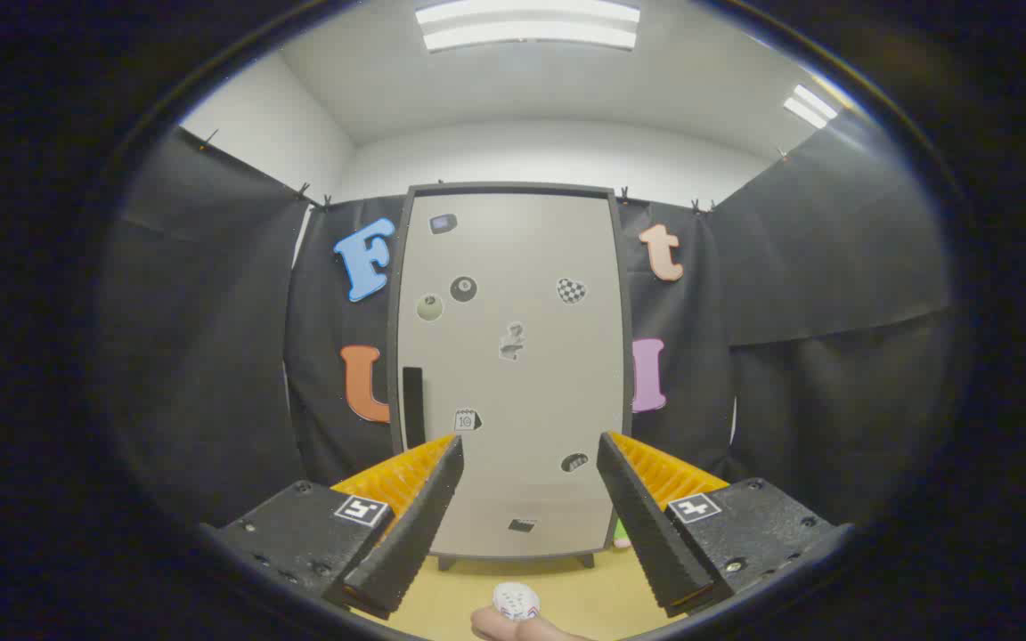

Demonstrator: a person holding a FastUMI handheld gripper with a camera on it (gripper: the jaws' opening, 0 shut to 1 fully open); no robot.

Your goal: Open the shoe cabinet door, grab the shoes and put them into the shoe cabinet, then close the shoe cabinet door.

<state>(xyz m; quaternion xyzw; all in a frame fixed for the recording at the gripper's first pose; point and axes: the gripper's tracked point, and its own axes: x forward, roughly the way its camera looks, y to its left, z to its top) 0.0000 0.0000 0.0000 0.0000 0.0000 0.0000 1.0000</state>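
Black handle on left side of shoe cabinet door, door shut. Claw wide open, holding nothing, facing door. Shoes nowhere seen. All steps left: open, load, close.

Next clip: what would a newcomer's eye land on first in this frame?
First, the tall shoe cabinet, door closed, standing straight ahead beyond the fingers against the black cloth wall; small stickers dot the door and a dark handle sits near its left edge. Next, the hand-held gripper, open with nothing between its fingers. Below the gap, a fingertip holds a small white object over the yellow floor.
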